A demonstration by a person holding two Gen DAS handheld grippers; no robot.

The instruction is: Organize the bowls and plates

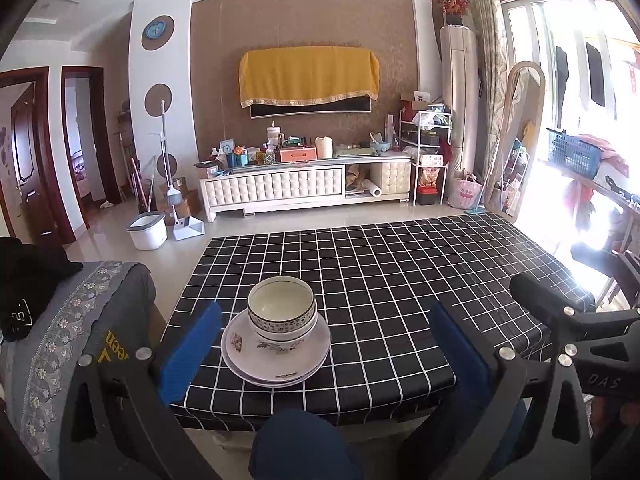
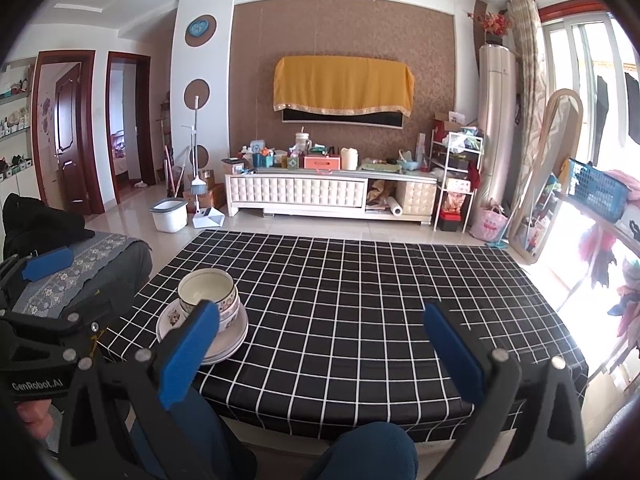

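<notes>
Stacked white bowls (image 1: 282, 312) with a patterned band sit on stacked white floral plates (image 1: 276, 356) near the front left of the black checked table (image 1: 400, 280). My left gripper (image 1: 320, 344) is open and empty, held back from the table's front edge, its blue pads either side of the stack. In the right wrist view the bowls (image 2: 208, 296) and plates (image 2: 224, 340) lie at the left, partly behind a blue pad. My right gripper (image 2: 320, 340) is open and empty, to the right of the stack.
A chair with a grey embroidered cover (image 1: 68, 320) stands left of the table. The right gripper's body (image 1: 592, 344) shows at the right of the left wrist view. A white bucket (image 1: 147, 230) and TV cabinet (image 1: 304, 188) stand beyond the table. A knee in blue (image 1: 300, 444) is below.
</notes>
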